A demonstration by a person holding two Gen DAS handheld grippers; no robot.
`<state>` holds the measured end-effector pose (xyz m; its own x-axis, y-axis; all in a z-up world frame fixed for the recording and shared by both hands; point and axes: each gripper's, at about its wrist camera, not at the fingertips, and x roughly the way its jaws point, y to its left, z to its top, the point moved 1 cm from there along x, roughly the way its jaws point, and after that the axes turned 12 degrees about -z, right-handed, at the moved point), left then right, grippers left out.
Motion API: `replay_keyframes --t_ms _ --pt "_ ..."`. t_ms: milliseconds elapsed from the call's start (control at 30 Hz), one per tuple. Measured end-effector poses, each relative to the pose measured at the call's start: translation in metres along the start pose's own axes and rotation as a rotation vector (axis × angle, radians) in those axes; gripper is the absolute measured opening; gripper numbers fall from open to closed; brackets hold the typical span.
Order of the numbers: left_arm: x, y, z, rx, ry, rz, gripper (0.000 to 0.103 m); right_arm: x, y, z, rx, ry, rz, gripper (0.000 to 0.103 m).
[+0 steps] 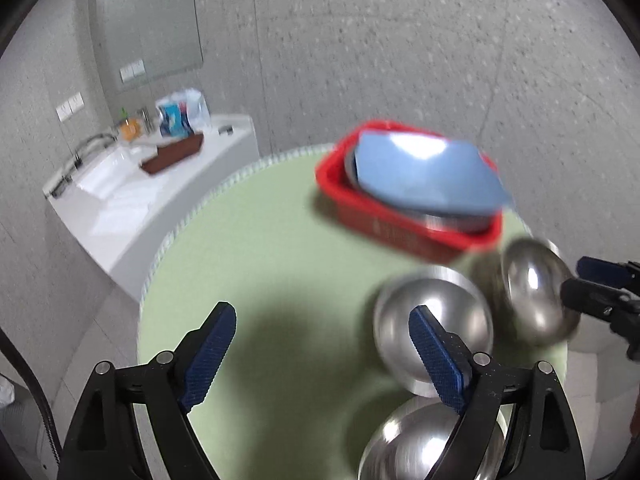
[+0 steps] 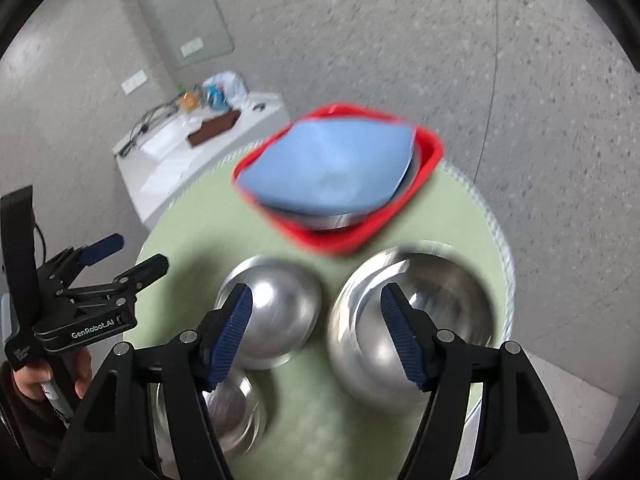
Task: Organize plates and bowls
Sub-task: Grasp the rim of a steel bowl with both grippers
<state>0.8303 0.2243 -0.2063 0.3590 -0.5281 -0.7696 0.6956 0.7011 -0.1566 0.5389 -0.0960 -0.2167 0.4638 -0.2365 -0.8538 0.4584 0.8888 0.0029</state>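
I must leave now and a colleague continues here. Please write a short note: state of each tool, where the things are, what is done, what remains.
Left tool: open, empty, above the green table.
Right tool: open, empty, over the bowls.
Red basket at the far side already holds a blue plate on metal dishes.
Three steel bowls remain upside down on the table: small, large, near one.
Left: move these into the basket.
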Motion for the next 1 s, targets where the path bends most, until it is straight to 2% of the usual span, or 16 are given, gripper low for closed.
replay_keyframes --t_ms 167,300,400,433,467,533,600,633,667,700,800,1000 --pt "-0.004 -0.008 -0.057 -0.004 0.118 -0.09 0.083 0.018 0.03 -0.046 -0.048 0.101 0.007 0.068" --pt "-0.006 -0.013 -0.085 0.005 0.183 -0.12 0.081 0.037 0.04 -0.075 -0.05 0.183 -0.005 0.068" --pt "-0.008 -0.013 -0.094 0.002 0.208 -0.13 0.072 0.048 0.043 -0.089 -0.041 0.22 -0.02 0.068" --pt "-0.008 -0.011 -0.094 -0.002 0.213 -0.138 0.068 0.052 0.043 -0.092 -0.035 0.23 -0.022 0.068" --pt "-0.006 -0.01 -0.089 -0.004 0.217 -0.143 0.063 0.055 0.043 -0.095 -0.022 0.234 -0.02 0.062" --pt "-0.002 -0.012 -0.093 -0.004 0.236 -0.164 0.033 0.06 0.044 -0.098 -0.012 0.242 -0.016 0.051" --pt "0.0 -0.011 -0.097 -0.028 0.251 -0.187 0.016 0.063 0.043 -0.1 0.006 0.244 0.016 0.03" --pt "0.0 -0.01 -0.096 -0.04 0.24 -0.192 0.014 0.062 0.044 -0.099 0.005 0.242 0.031 0.026" --pt "-0.002 -0.008 -0.093 -0.046 0.228 -0.199 0.013 0.061 0.046 -0.099 -0.007 0.232 0.037 0.016" --pt "-0.008 -0.01 -0.093 -0.039 0.21 -0.193 0.011 0.059 0.049 -0.097 -0.022 0.217 0.022 0.015" --pt "-0.02 -0.01 -0.081 -0.022 0.156 -0.174 0.01 0.05 0.044 -0.096 -0.034 0.194 0.049 0.01" --pt "-0.068 -0.043 -0.074 -0.001 0.037 -0.156 0.01 0.006 0.018 -0.075 -0.086 0.077 0.092 0.01"
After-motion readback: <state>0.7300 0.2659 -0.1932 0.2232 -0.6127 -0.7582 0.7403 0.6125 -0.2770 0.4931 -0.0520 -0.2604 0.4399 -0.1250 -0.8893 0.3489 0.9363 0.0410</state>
